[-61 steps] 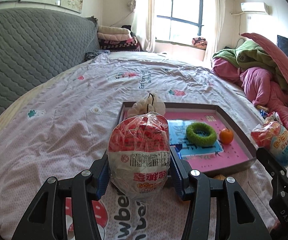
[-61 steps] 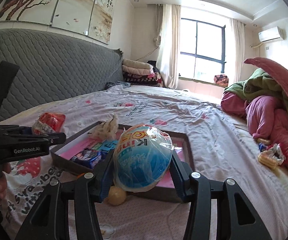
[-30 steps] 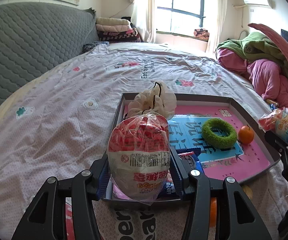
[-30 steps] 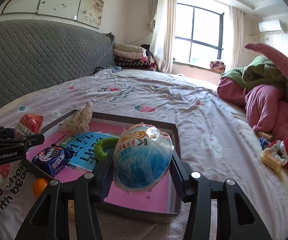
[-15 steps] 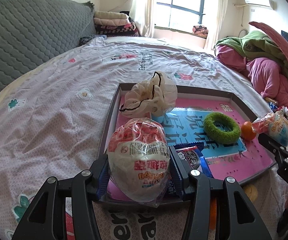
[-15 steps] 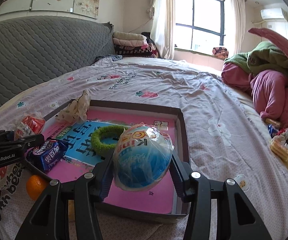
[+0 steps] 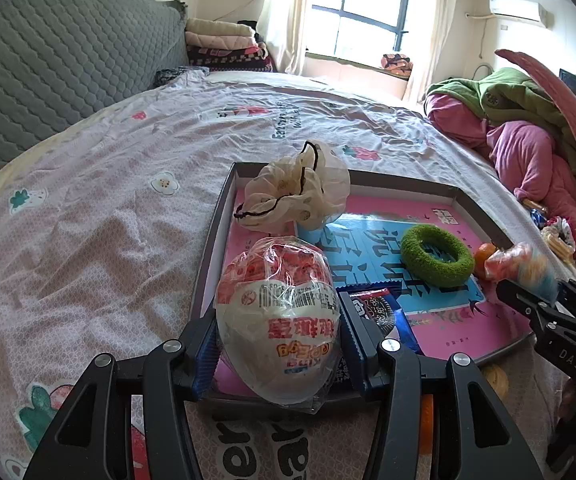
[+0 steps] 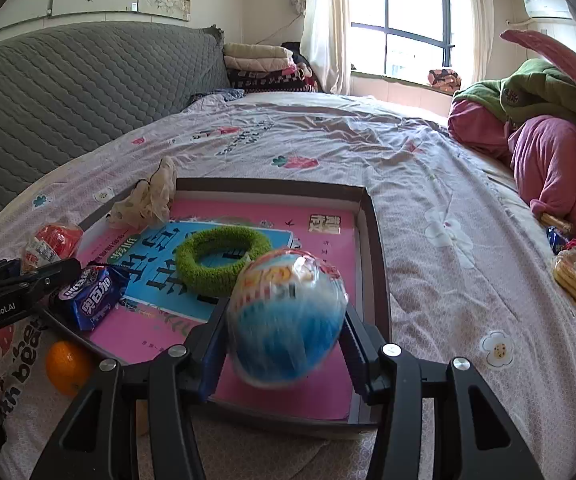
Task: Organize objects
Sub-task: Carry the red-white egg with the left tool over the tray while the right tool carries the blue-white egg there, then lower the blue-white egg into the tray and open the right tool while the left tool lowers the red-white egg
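Tray (image 8: 376, 240): ring (image 8: 224, 258), cookies (image 8: 92, 296) | left fingers (image 7: 224, 344) grip red egg (image 7: 278, 324) | right fingers (image 8: 358, 350) grip blue egg (image 8: 288, 320)

Both wrapped eggs (image 7: 278, 320) now nearer over tray (image 8: 376, 232).

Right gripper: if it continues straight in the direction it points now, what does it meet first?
Probably the pink floor of the tray. The right gripper, shut on the blue egg, points down over the tray's near right part; the green ring lies left of that line. Depth is uncertain.
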`<state>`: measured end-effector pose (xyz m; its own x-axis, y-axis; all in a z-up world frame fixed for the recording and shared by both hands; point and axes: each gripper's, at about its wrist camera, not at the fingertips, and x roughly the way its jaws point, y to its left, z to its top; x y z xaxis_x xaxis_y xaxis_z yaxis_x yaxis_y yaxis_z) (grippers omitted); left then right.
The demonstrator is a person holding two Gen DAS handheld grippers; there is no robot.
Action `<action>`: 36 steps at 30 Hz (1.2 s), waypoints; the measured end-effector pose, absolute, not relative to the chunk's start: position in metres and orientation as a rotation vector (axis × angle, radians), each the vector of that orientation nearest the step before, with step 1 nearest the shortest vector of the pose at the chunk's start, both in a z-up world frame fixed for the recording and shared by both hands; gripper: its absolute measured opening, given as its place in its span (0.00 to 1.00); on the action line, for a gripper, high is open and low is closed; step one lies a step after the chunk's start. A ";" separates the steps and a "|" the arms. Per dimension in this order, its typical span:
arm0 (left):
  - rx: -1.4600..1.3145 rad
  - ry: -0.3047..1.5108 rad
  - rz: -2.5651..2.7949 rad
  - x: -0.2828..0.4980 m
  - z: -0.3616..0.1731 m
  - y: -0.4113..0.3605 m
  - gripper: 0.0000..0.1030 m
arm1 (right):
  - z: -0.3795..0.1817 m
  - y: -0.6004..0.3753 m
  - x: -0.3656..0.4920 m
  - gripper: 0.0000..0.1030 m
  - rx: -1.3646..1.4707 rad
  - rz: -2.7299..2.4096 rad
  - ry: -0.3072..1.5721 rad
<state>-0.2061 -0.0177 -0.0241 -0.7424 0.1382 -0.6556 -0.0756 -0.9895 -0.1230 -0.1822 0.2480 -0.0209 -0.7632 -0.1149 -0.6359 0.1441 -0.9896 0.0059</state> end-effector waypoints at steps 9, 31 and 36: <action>-1.072 -0.145 2.812 -0.206 -0.025 -0.016 0.53 | -0.023 0.249 -0.183 0.51 1.039 -2.816 0.066; -1.016 -0.167 2.840 -0.198 -0.017 -0.024 0.66 | -0.016 0.249 -0.175 0.67 0.995 -2.843 0.063; -1.014 -0.150 2.843 -0.193 -0.015 -0.023 0.66 | -0.014 0.249 -0.174 0.67 0.989 -2.842 0.062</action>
<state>-0.1933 -0.0229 -0.0152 -0.7683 0.1455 -0.6233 -0.0789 -0.9879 -0.1332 -0.1739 0.2491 -0.0138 -0.7764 -0.1109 -0.6205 0.1378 -0.9904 0.0046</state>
